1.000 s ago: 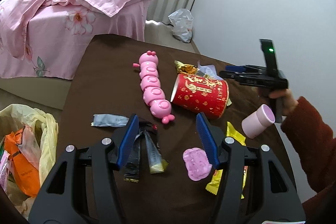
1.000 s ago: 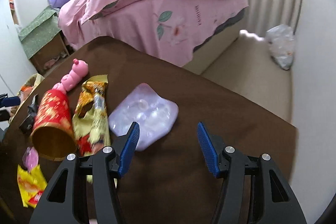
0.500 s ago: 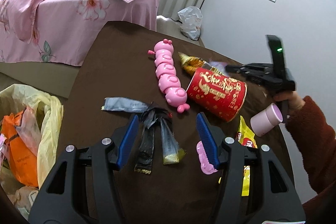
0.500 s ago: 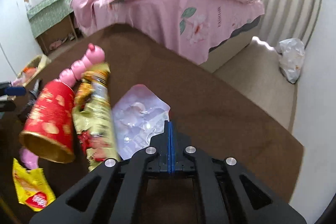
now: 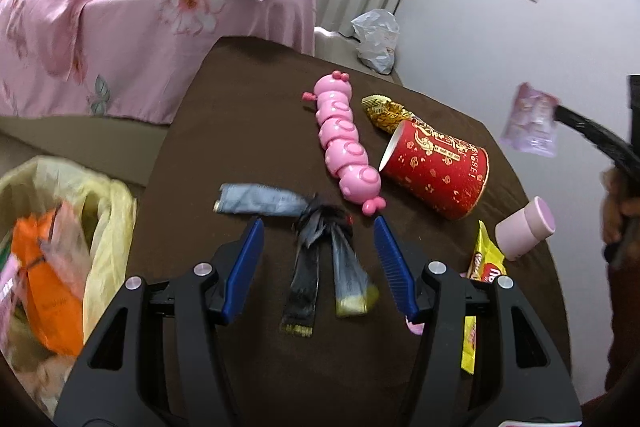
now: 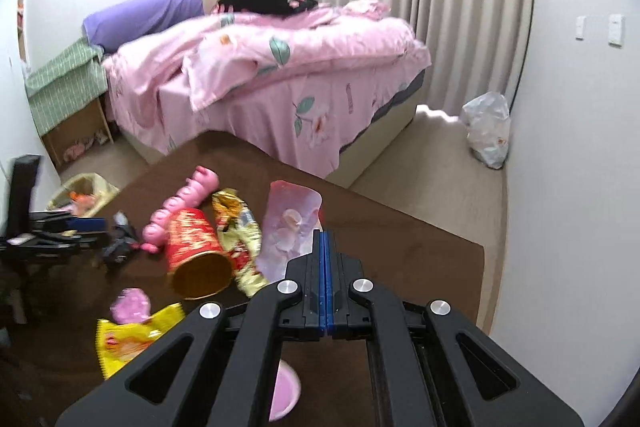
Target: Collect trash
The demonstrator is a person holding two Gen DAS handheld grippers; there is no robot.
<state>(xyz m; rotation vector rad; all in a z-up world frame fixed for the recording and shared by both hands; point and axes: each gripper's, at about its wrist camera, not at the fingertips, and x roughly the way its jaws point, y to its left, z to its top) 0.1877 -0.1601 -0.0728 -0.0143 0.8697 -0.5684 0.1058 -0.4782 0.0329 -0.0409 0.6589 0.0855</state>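
Observation:
My right gripper (image 6: pixel 326 234) is shut on the edge of a translucent plastic blister pack (image 6: pixel 289 223) and holds it in the air above the brown table (image 6: pixel 420 247). The left wrist view shows the pack (image 5: pixel 530 127) hanging at the far right, clear of the table. My left gripper (image 5: pixel 318 227) stands open low over the table, with a bundle of black and grey wrappers (image 5: pixel 320 259) lying between and just beyond its fingers, untouched. A red paper cup (image 5: pixel 436 171) lies on its side beside a gold wrapper (image 5: pixel 384 111). A yellow wrapper (image 5: pixel 480 267) lies near the right finger.
A pink caterpillar toy (image 5: pixel 346 147) lies mid-table and a small pink cup (image 5: pixel 524 231) lies on its side at the right edge. A yellow-lined trash bag (image 5: pixel 108 211) with rubbish stands on the floor to the left. A bed with pink covers (image 6: pixel 280 67) stands behind.
My right gripper shut on the blister pack and lifted it off the table, up and back. The left gripper shifted slightly, so the black wrappers now lie between its fingers.

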